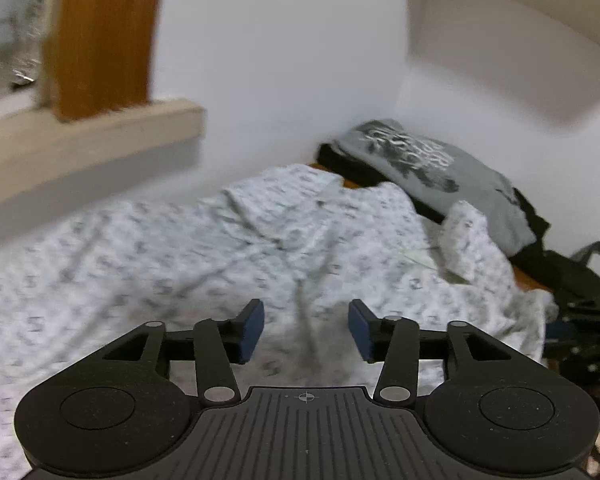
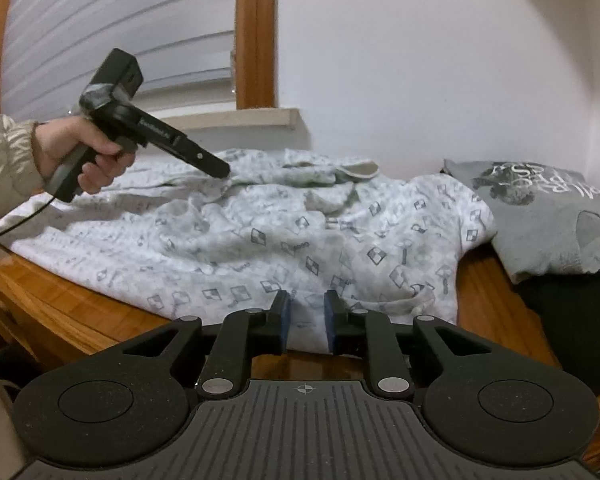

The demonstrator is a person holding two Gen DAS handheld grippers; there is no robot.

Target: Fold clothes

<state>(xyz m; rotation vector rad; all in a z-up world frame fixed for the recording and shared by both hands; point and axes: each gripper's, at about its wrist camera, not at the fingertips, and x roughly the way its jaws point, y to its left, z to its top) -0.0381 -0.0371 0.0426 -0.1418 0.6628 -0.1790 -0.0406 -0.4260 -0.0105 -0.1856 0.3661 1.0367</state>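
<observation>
— Blue pads on the left gripper (image 1: 306, 330) stand well apart, with nothing between them; the white patterned garment (image 1: 228, 248) lies just under and ahead of it.

— And the right gripper (image 2: 306, 322)?

— Its jaws have a narrow gap. The near hem of the same garment is seen in this gap, but the pads do not press on it.

— How many clothes do you count?

— Three: the patterned one spread wide, one grey printed T-shirt (image 2: 548, 216) beside it on the right, and one black garment (image 2: 572, 312) partly under the grey one.

— Is there free room?

— Bare wooden table (image 2: 76, 308) shows along the near edge. The far side meets the white wall (image 2: 420, 60) and a window sill (image 2: 228, 118).
</observation>
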